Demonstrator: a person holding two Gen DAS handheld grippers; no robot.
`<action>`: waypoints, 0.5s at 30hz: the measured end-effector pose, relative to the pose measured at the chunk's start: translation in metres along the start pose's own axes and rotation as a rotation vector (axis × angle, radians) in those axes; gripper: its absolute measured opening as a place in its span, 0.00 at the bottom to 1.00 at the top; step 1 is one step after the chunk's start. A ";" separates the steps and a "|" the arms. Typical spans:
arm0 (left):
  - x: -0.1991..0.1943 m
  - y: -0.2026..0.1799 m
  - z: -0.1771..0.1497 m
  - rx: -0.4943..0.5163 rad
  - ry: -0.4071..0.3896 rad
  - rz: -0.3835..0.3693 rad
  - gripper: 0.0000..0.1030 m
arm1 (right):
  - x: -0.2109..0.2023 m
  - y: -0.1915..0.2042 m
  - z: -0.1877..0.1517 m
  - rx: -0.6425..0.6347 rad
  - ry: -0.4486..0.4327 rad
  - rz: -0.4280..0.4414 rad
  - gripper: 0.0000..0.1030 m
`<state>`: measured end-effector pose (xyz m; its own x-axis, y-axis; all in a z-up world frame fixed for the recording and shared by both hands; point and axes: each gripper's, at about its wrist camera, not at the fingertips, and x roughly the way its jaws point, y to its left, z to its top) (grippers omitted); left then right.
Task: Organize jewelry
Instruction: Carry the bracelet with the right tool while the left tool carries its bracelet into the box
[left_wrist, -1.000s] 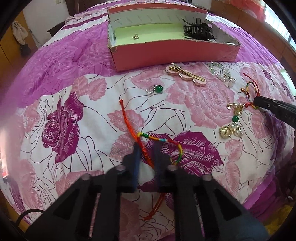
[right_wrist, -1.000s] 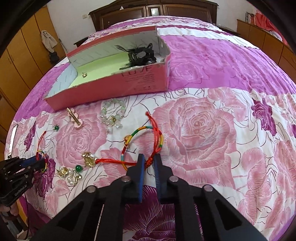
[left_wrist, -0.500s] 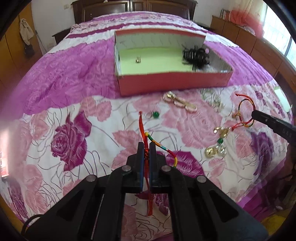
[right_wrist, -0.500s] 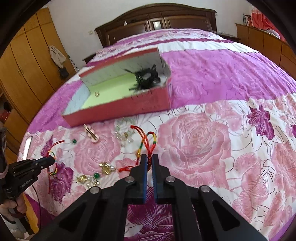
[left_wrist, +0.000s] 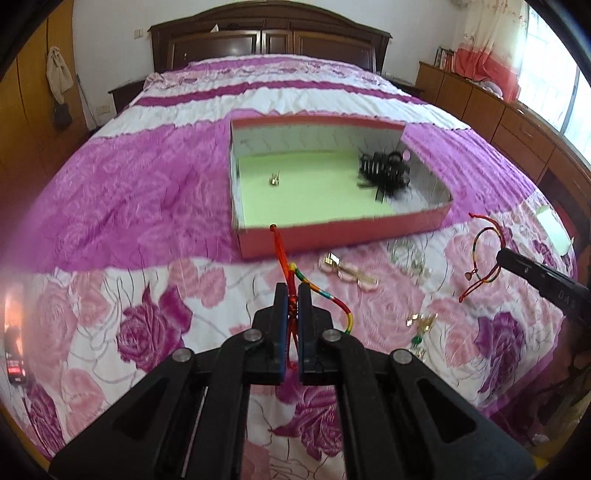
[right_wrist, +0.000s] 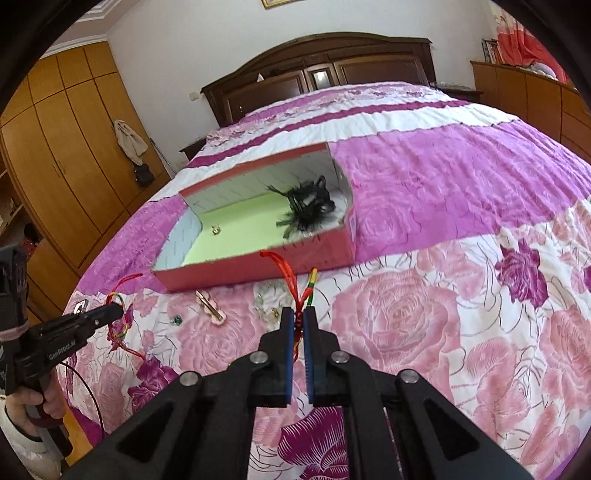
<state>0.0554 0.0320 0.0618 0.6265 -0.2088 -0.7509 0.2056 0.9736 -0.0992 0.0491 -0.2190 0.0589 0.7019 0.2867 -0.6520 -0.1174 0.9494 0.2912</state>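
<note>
On the left wrist view, left tool (left_wrist: 293, 291) pressed together, pinching a red cord bracelet (left_wrist: 295, 280) with rainbow wrap, lifted off the bed (left_wrist: 122, 192); loose red tail sticks up in front of the pink box (left_wrist: 332, 236). Box open-topped, green floor, holds a small gold earring (left_wrist: 274, 180) at left and a black feather clip (left_wrist: 384, 172) at right; wide bare patch between them. Right tool (left_wrist: 506, 258) visible at far right, a second bracelet (left_wrist: 484, 254) hanging from its tip. Still on the bedspread: pink hair clip (left_wrist: 347, 271), gold trinkets (left_wrist: 421, 321). From the right wrist view, right tool (right_wrist: 300, 314) also pinched shut on its red-and-rainbow bracelet (right_wrist: 301, 288), clear of the bed; left tool (right_wrist: 118, 312) at left edge with its own bracelet (right_wrist: 120, 325) dangling, a hand (right_wrist: 33, 406) on the grip. Step, as judged: both bracelets picked up, carry to box under way. Next move needs clearing the box's near wall, which stands between tools and floor, then lowering over the bare middle and letting go. Dangling tails could snag on the rim. Open room is plentiful around the box; bed edge lies close on the near side.
</note>
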 end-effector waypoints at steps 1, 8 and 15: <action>-0.001 -0.001 0.003 0.004 -0.007 0.000 0.00 | -0.001 0.001 0.003 -0.006 -0.008 0.003 0.06; -0.002 -0.005 0.028 0.034 -0.061 0.007 0.00 | -0.007 0.010 0.026 -0.047 -0.059 0.012 0.06; 0.008 -0.007 0.054 0.050 -0.088 0.002 0.00 | 0.000 0.019 0.055 -0.090 -0.096 0.019 0.06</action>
<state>0.0997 0.0187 0.0912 0.6897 -0.2166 -0.6909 0.2404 0.9686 -0.0637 0.0854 -0.2075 0.1029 0.7627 0.2949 -0.5756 -0.1903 0.9529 0.2360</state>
